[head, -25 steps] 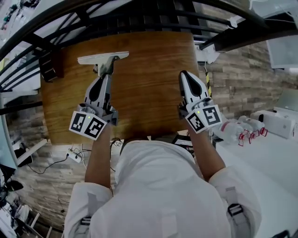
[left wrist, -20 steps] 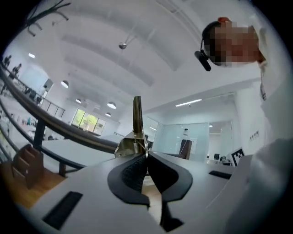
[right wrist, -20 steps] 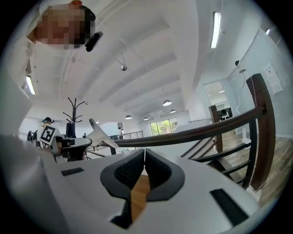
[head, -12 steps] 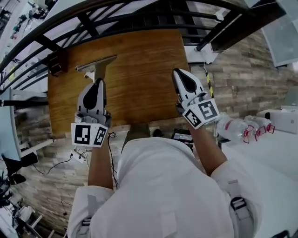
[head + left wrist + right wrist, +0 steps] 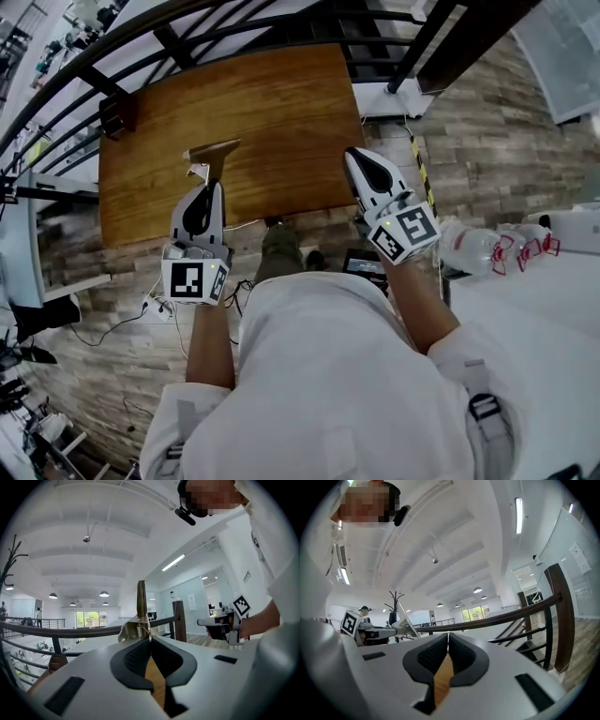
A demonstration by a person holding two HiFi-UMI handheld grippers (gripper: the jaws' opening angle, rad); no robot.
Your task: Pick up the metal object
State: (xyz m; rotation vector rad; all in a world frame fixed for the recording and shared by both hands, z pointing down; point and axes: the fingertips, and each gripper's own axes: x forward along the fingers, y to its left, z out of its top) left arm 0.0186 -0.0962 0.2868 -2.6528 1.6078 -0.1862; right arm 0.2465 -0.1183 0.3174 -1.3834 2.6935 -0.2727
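Head view: over the near part of the wooden table (image 5: 272, 94), left gripper (image 5: 210, 183) pinching the metal object (image 5: 214, 150) at its tips, the piece's flat bar pointing away. Right gripper (image 5: 356, 157) well apart to the right, near the table's front edge.

Left gripper view: jaws clamped tight on the metal object (image 5: 139, 604), standing upright beyond the tips, small spring at its base.

Right gripper view: right gripper (image 5: 448, 637) pressed shut, pads together, nothing between them.

Head view looks steeply down on table (image 5: 281, 103); gripper views tilt upward, seemingly sharing the railing (image 5: 511, 612).
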